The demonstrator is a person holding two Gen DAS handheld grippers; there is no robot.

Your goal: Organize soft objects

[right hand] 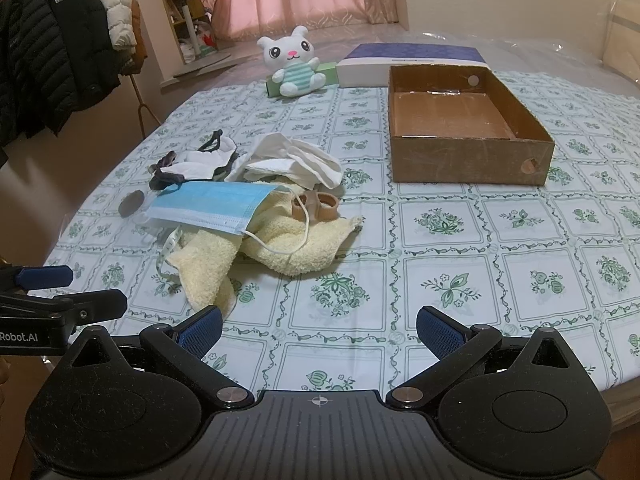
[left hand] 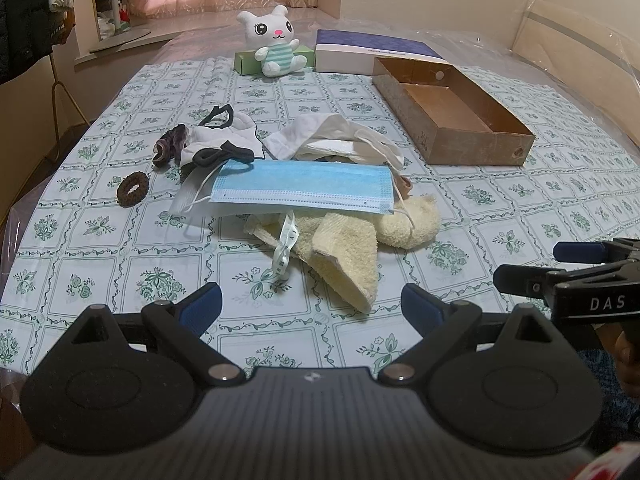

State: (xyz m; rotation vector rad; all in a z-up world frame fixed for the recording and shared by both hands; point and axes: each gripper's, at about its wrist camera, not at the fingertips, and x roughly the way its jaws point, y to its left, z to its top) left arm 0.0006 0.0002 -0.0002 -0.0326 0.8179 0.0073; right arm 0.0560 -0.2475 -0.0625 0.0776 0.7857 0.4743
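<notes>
A pile of soft things lies mid-table: a blue face mask [left hand: 300, 190] [right hand: 208, 208] on top of a cream towel [left hand: 348, 256] [right hand: 288, 248], white cloths [left hand: 332, 140] [right hand: 292, 160], a white mask with black straps [left hand: 218, 136], a brown hair tie [left hand: 133, 189] and a tan ring piece [right hand: 316, 204]. An empty cardboard box [left hand: 452, 120] [right hand: 460, 128] sits to the right. My left gripper [left hand: 310, 308] is open just short of the towel. My right gripper [right hand: 318, 330] is open over bare tablecloth, nothing between its fingers.
A white plush bunny [left hand: 274, 42] [right hand: 296, 64] leans on a green box [left hand: 248, 62] at the far edge, beside a purple-and-white box [left hand: 372, 50] [right hand: 412, 60]. Coats [right hand: 52, 52] hang at the left. Each gripper shows at the other view's side edge.
</notes>
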